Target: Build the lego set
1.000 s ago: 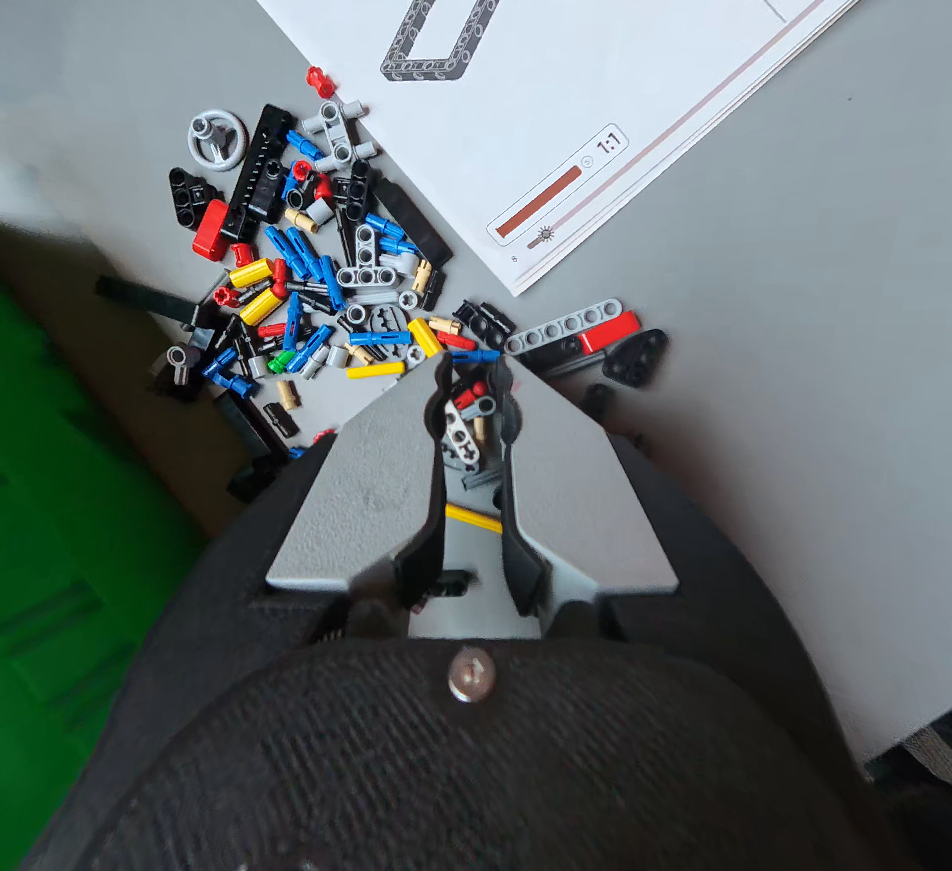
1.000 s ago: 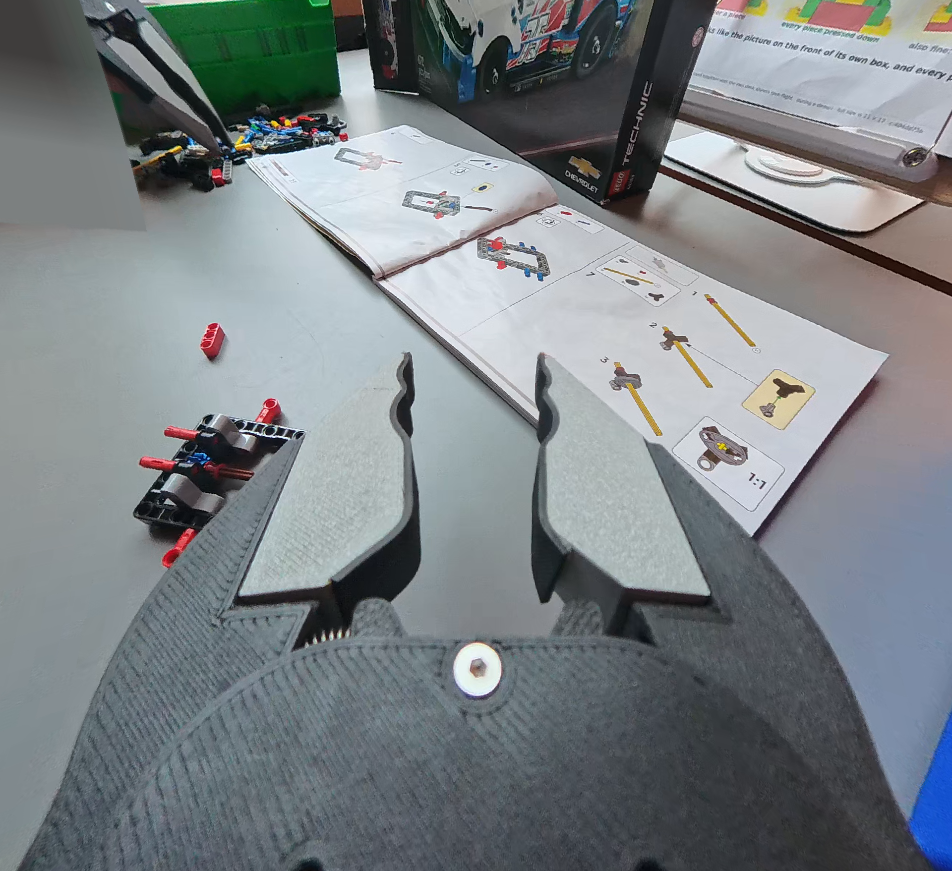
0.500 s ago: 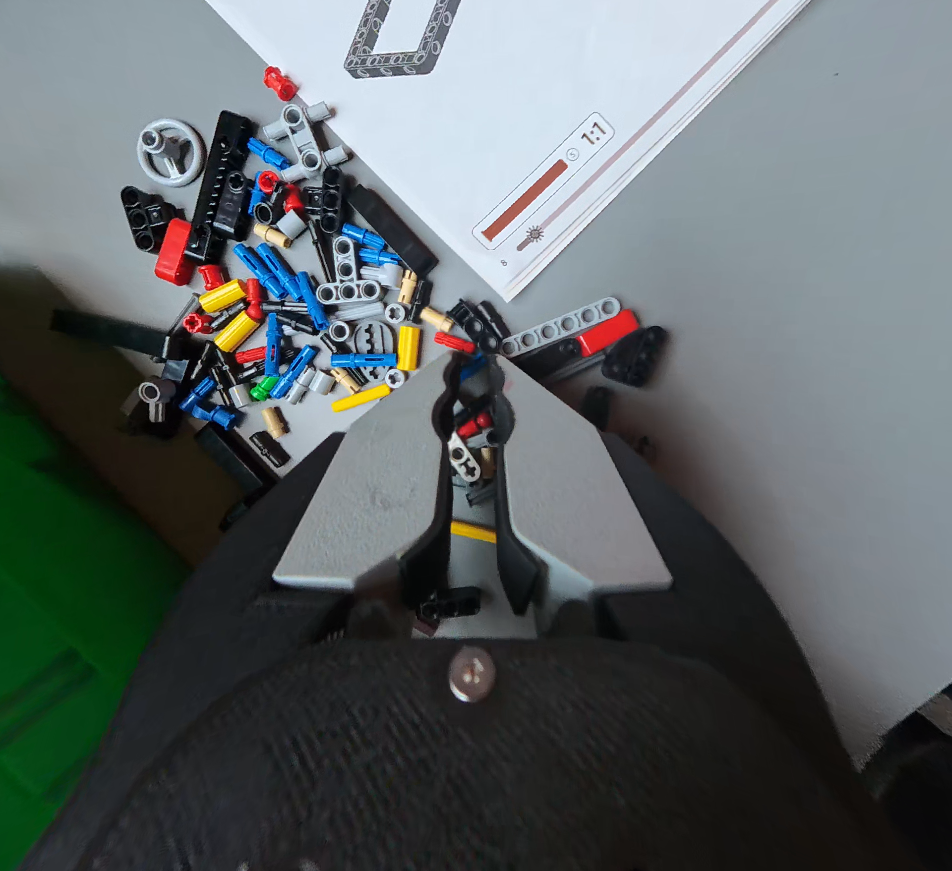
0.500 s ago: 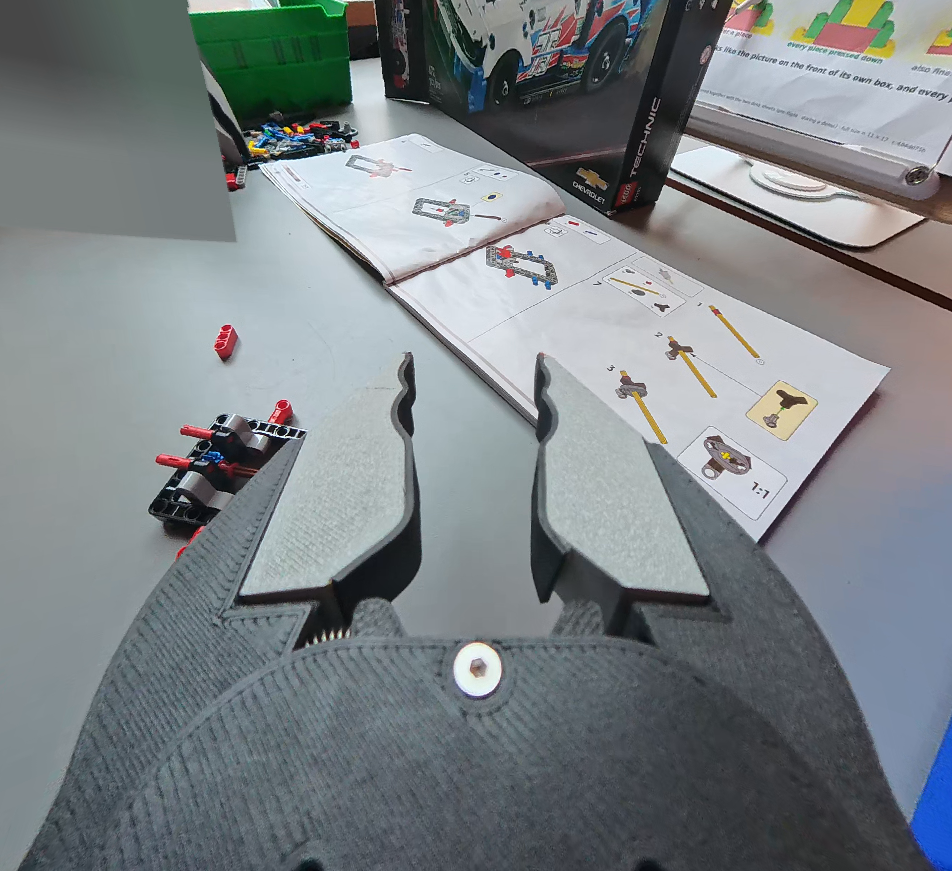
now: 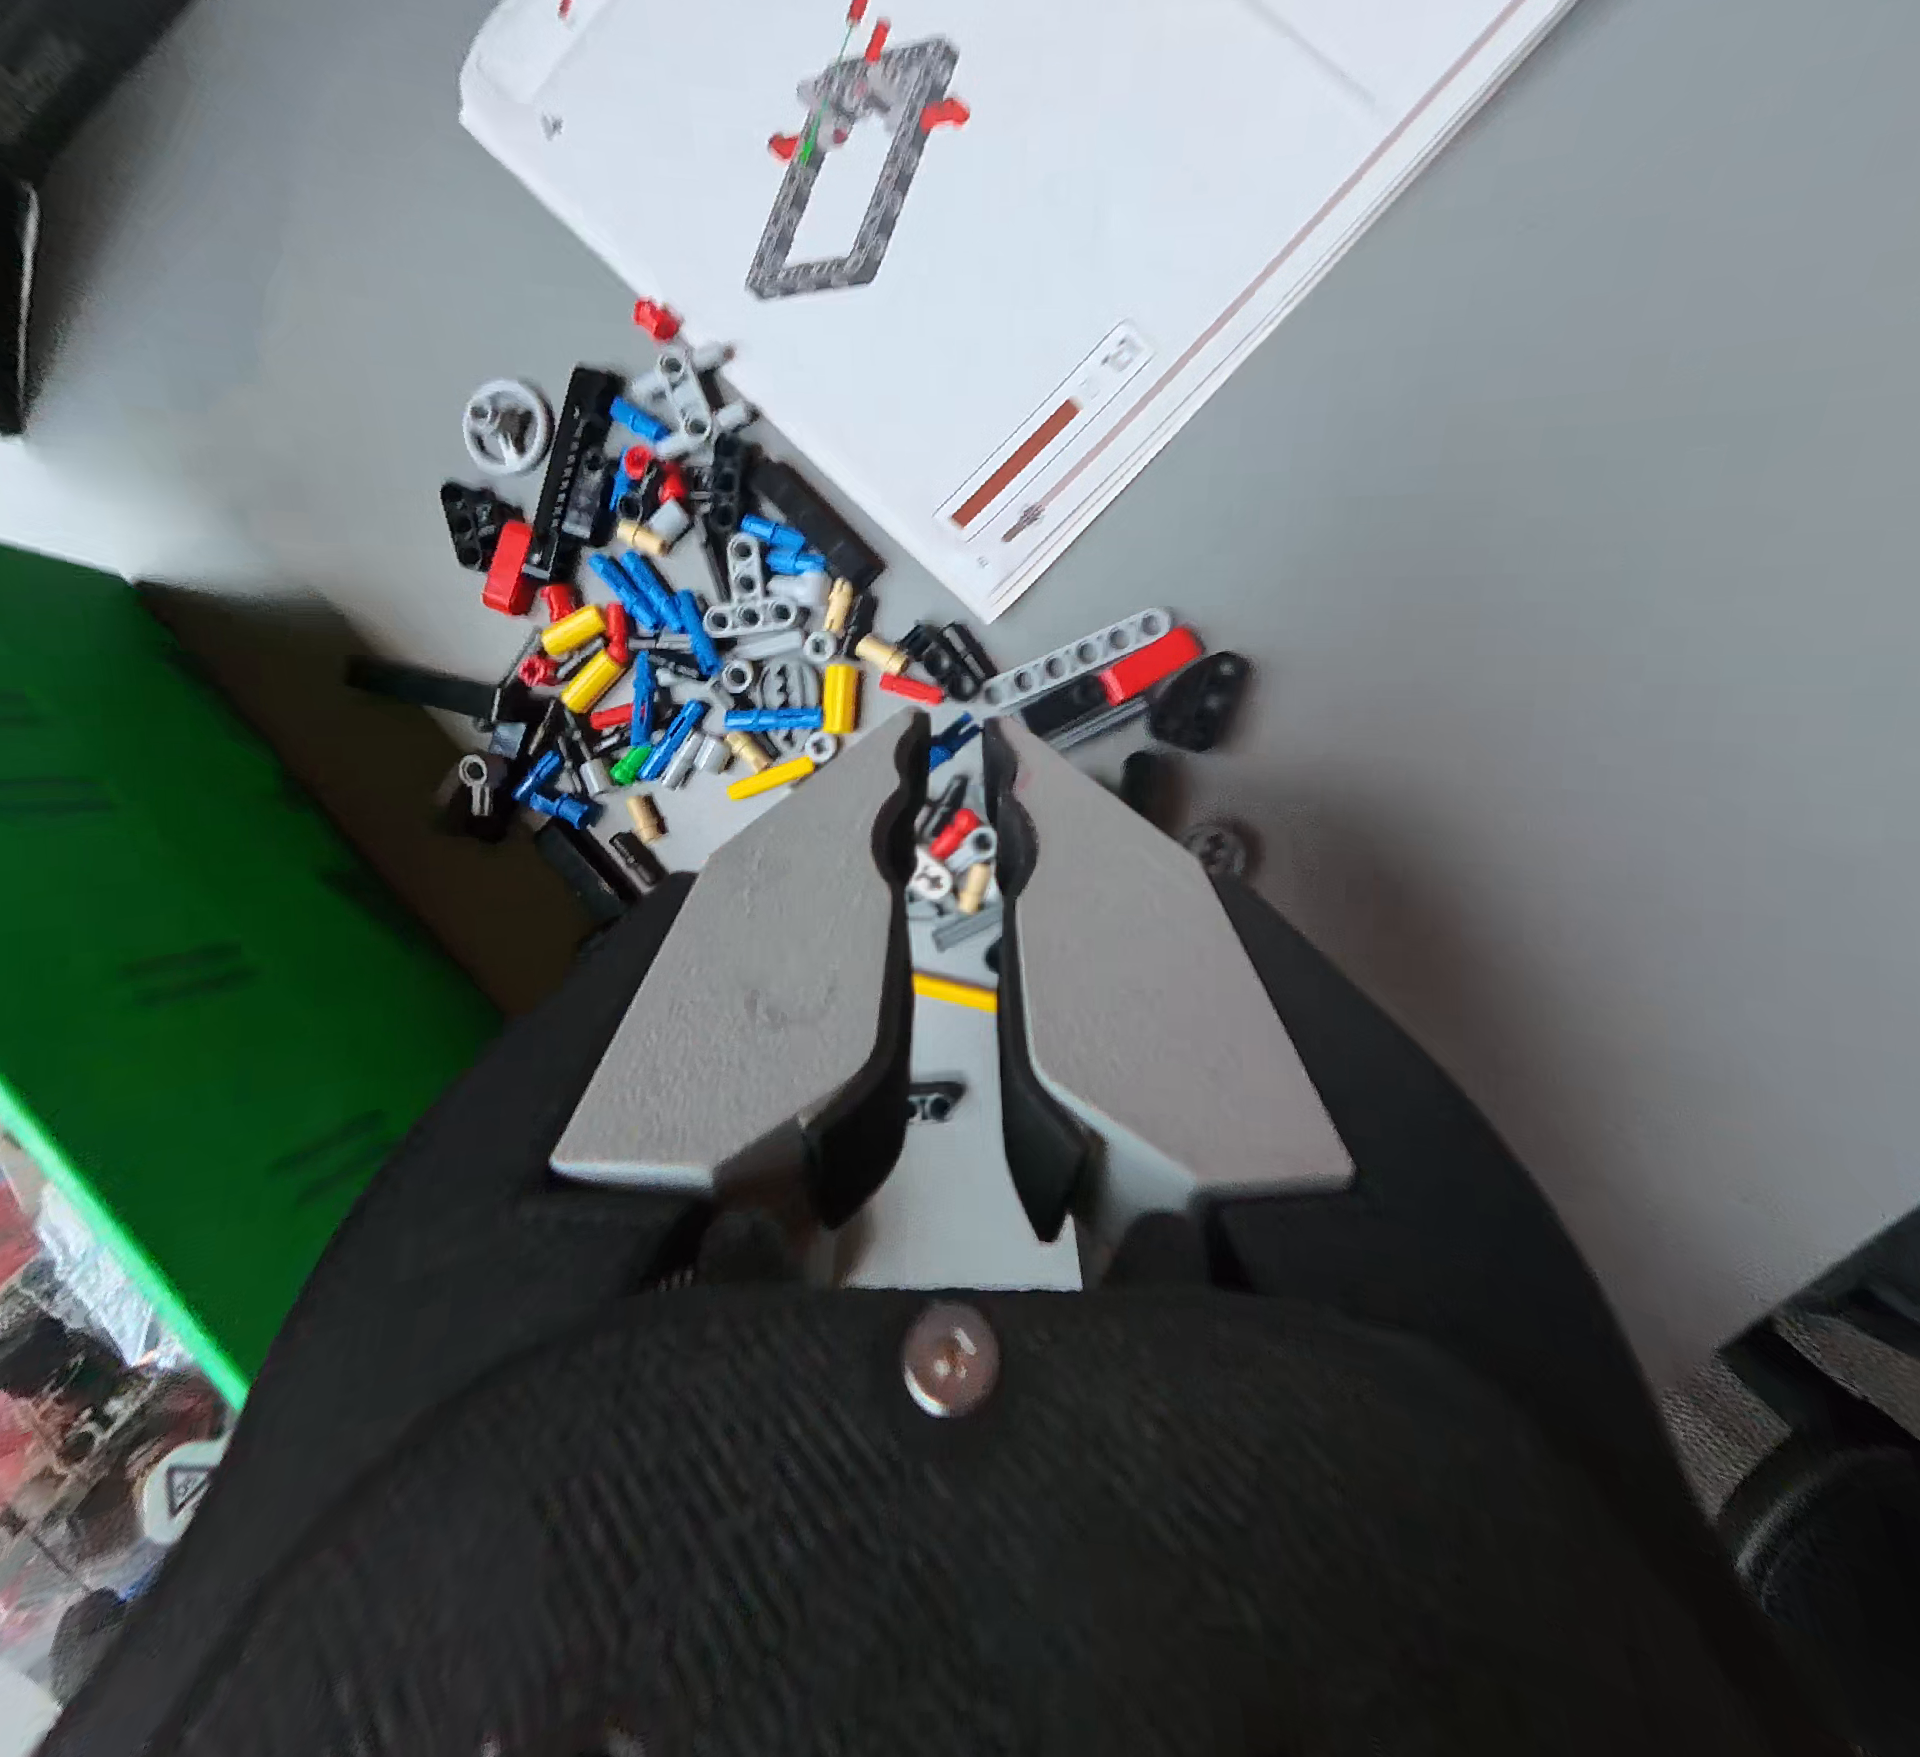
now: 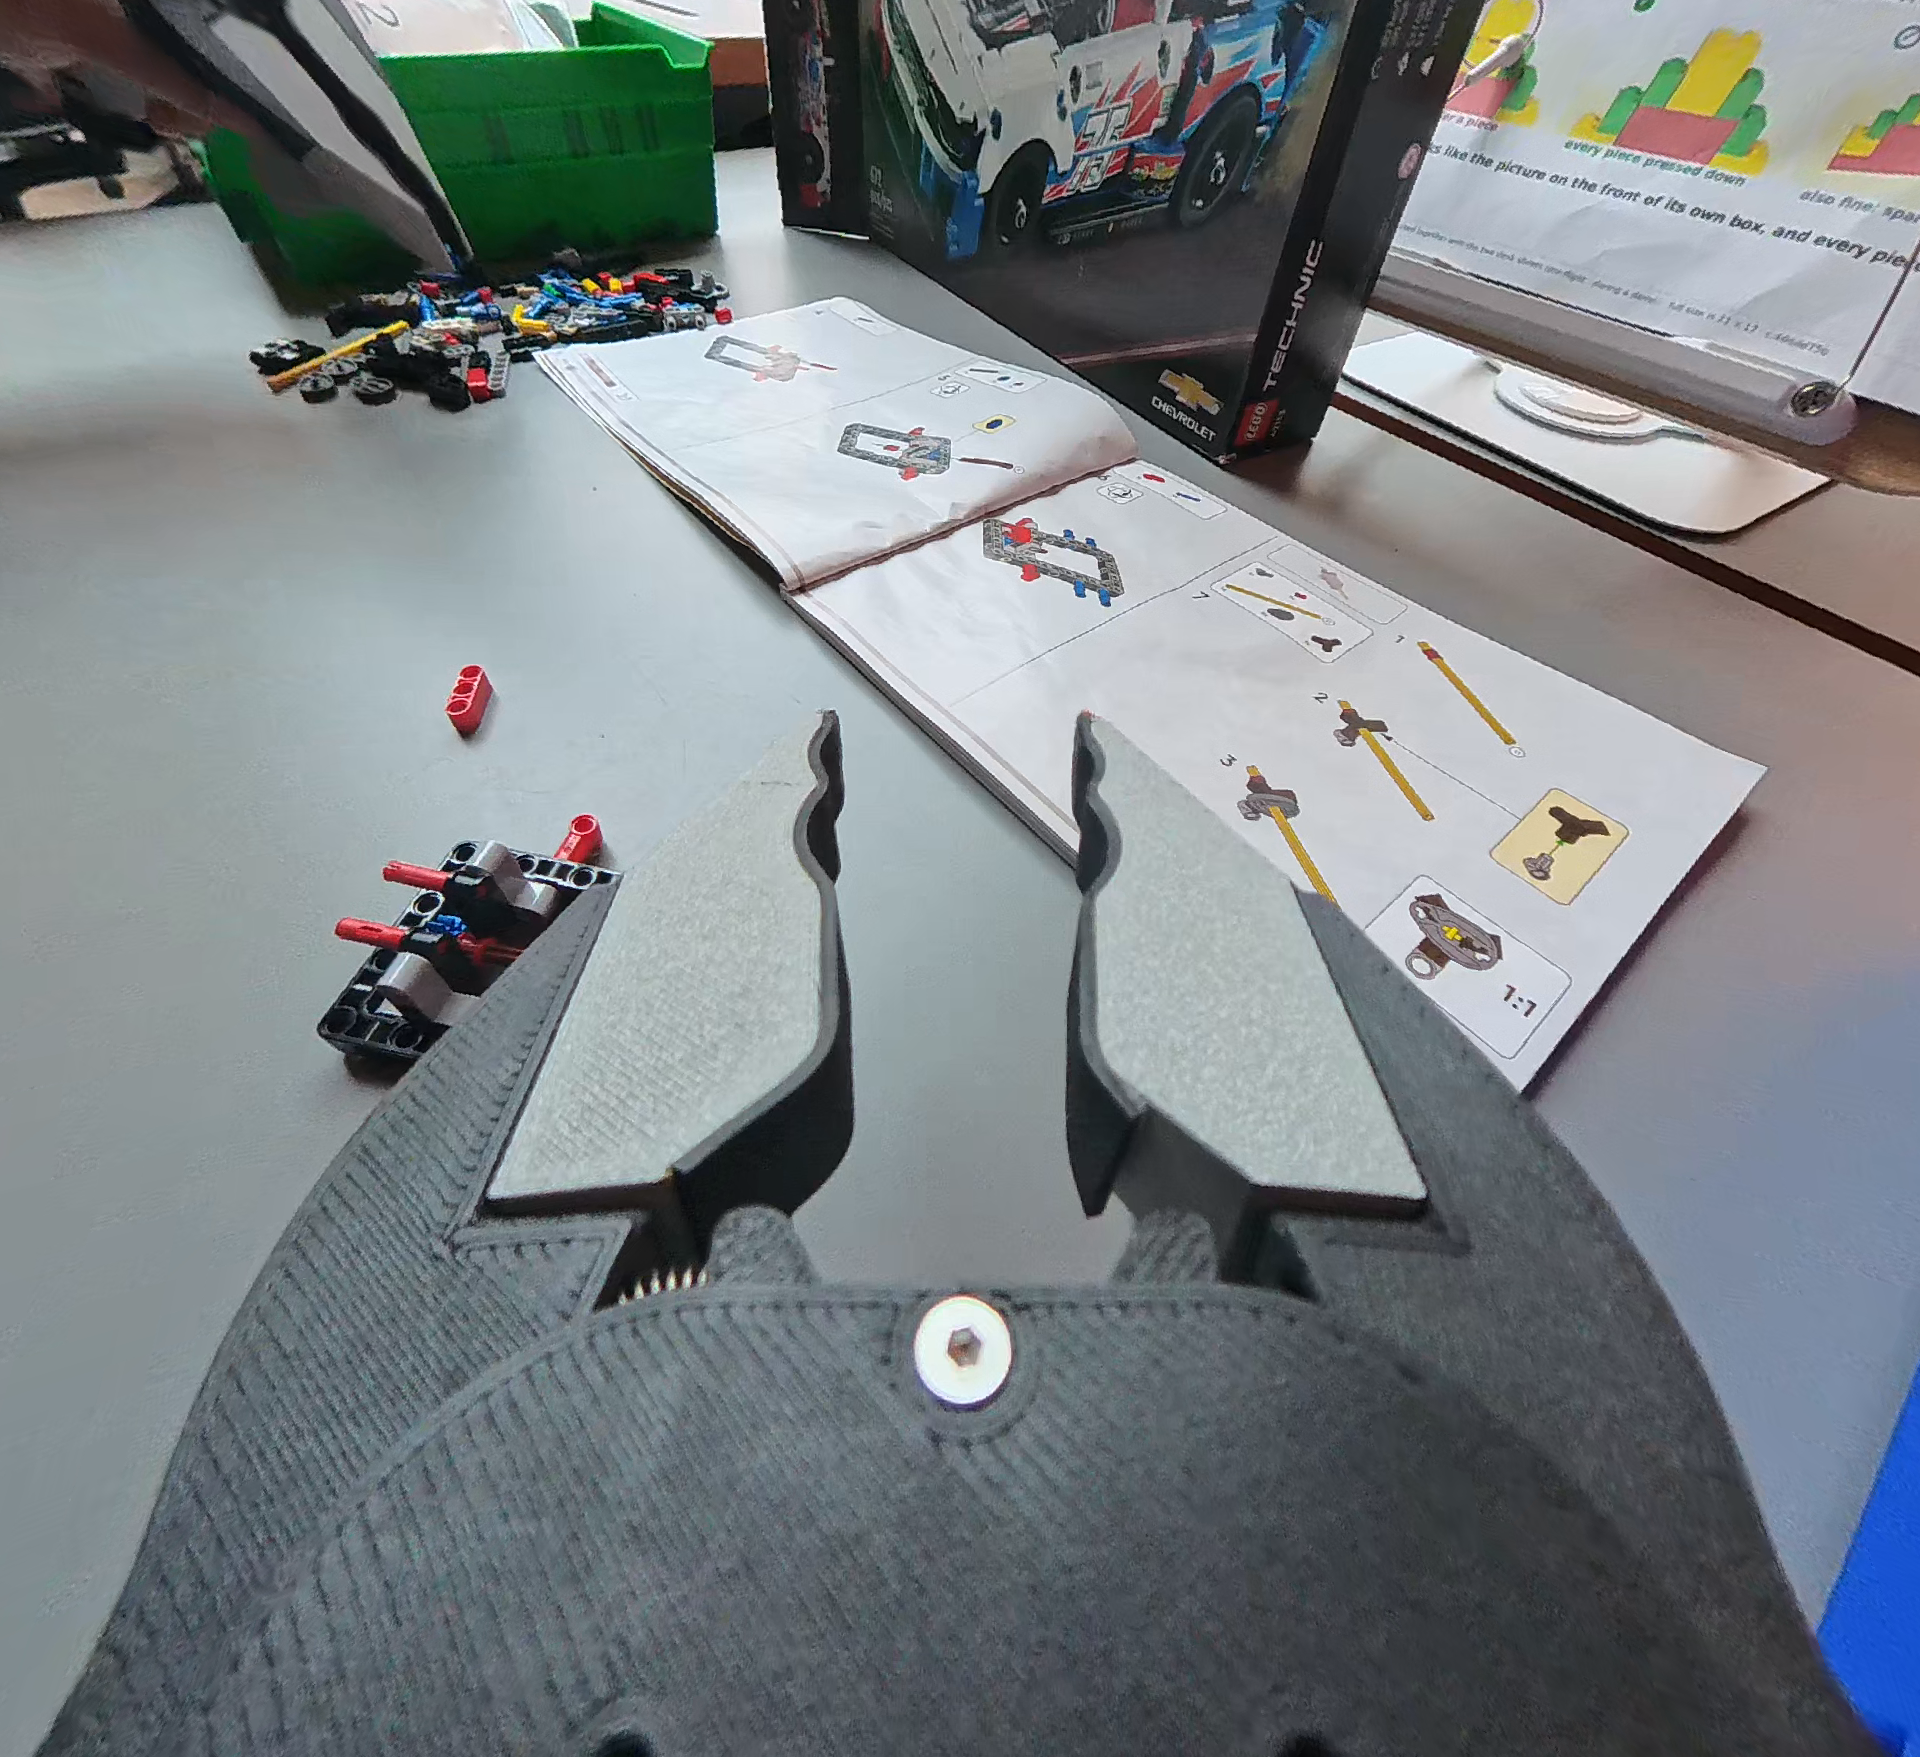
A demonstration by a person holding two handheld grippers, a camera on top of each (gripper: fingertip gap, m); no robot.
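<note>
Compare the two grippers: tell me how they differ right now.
The left gripper has its jaws nearly closed; the right gripper has them wide apart. The left points down into the pile of loose pieces; the right hangs over bare table beside the instruction booklet. I cannot tell whether the left grips anything. Both have grey pads on black bodies.

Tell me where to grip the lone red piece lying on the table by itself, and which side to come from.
Grip the small red piece across its two long flat sides, coming straight down from above. It lies flat and alone on the grey table, its holes in a short row, with open space all round, so the right gripper, jaws already open, should be able to straddle its narrow width.
</note>
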